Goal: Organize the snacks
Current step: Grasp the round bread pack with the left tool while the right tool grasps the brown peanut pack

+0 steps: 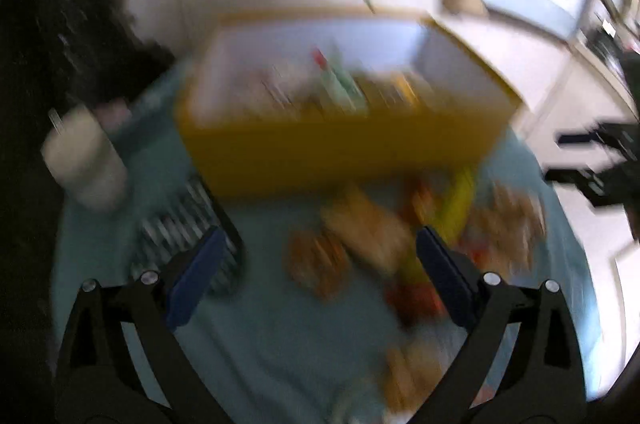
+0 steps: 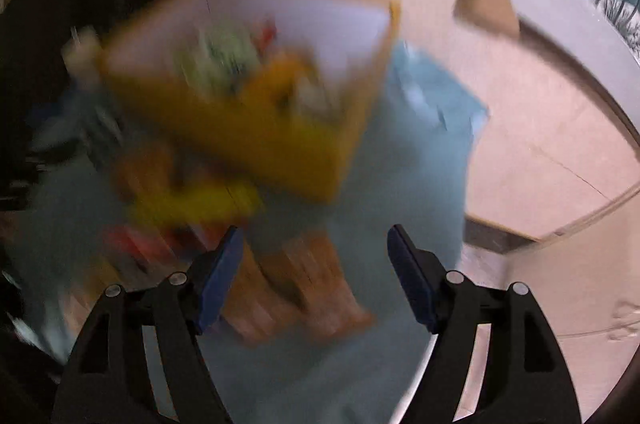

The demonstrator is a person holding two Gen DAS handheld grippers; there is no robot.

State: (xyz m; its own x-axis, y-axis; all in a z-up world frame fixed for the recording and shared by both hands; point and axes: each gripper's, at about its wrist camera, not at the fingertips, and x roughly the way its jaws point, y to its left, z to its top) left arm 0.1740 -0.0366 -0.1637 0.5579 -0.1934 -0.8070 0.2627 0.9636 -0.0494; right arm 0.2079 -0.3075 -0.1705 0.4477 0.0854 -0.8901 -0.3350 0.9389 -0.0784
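Note:
Both views are motion-blurred. A yellow box (image 1: 340,148) (image 2: 280,148) with a white inside stands on a teal-covered table (image 1: 280,344) (image 2: 400,164) and holds several snack packets. In front of it lie loose snacks: brown-orange packets (image 1: 320,264) (image 2: 304,280), a yellow packet (image 1: 460,200) (image 2: 200,200) and a red one (image 1: 416,298) (image 2: 136,244). My left gripper (image 1: 320,244) hangs open above the brown-orange packets, nothing between its pads. My right gripper (image 2: 316,236) is open over other brown-orange packets and holds nothing. It also shows at the left wrist view's right edge.
A cream cup (image 1: 84,164) stands at the table's left, with a dark striped object (image 1: 180,224) beside it. The table ends at the right over a beige tiled floor (image 2: 540,144). A cardboard box (image 2: 488,0) sits on the floor beyond.

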